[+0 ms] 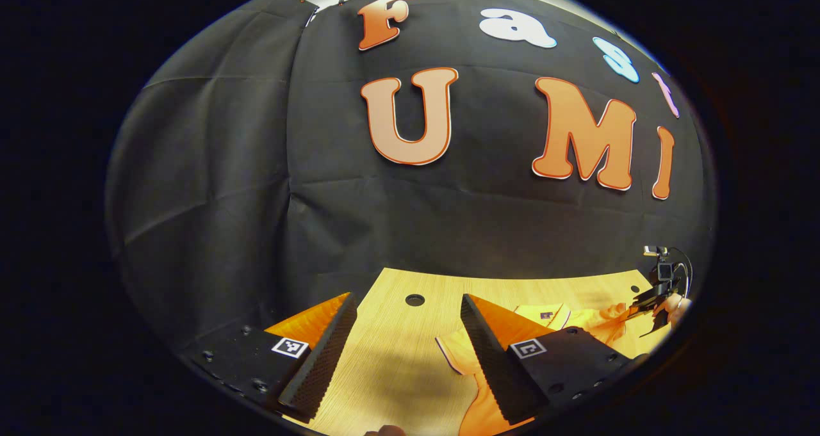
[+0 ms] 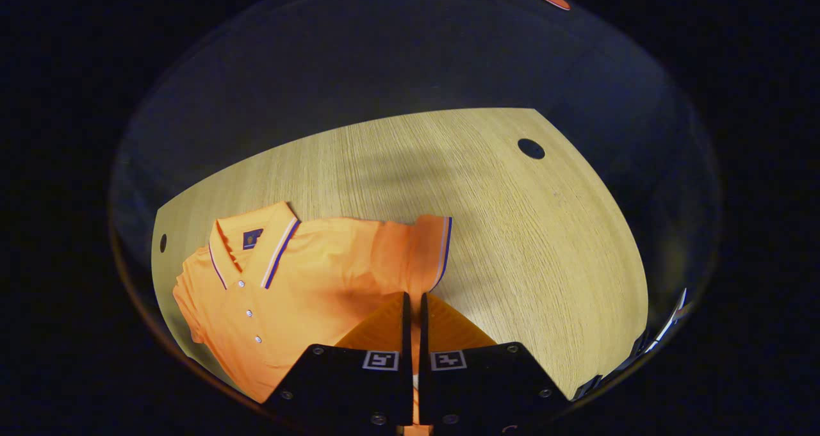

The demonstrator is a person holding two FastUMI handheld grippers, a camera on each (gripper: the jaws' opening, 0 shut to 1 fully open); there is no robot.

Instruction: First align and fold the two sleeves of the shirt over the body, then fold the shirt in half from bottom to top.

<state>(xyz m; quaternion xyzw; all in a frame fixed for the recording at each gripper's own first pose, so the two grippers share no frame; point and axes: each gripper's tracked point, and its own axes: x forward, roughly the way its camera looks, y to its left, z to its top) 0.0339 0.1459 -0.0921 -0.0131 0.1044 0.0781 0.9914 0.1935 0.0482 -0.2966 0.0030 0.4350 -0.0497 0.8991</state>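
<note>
On the pale wooden table (image 2: 512,231) lies the orange polo shirt (image 2: 307,276), spread flat toward the left of the right gripper view, collar (image 2: 253,244) with its striped edging up near the far side, buttons running down the placket. One short sleeve (image 2: 429,247) with a striped cuff points out to the right across the wood. The right gripper (image 2: 413,308) sits low over the shirt just below that sleeve, its two fingers drawn together with only a thin slit between them; orange fabric shows in that slit lower down, but whether they pinch the cloth cannot be told from here. A round hole (image 2: 530,148) marks the table top farther off on the right. Over in the left gripper view, the left gripper (image 1: 410,324) hangs with its fingers spread wide apart, bare table between them, nothing held. Its right finger overlaps the shirt (image 1: 551,321), whose sleeve cuff edge (image 1: 448,353) peeks out just beside it. Far off at the right edge, the other gripper (image 1: 656,295) and the hand (image 1: 676,308) holding it are down at the shirt.
</note>
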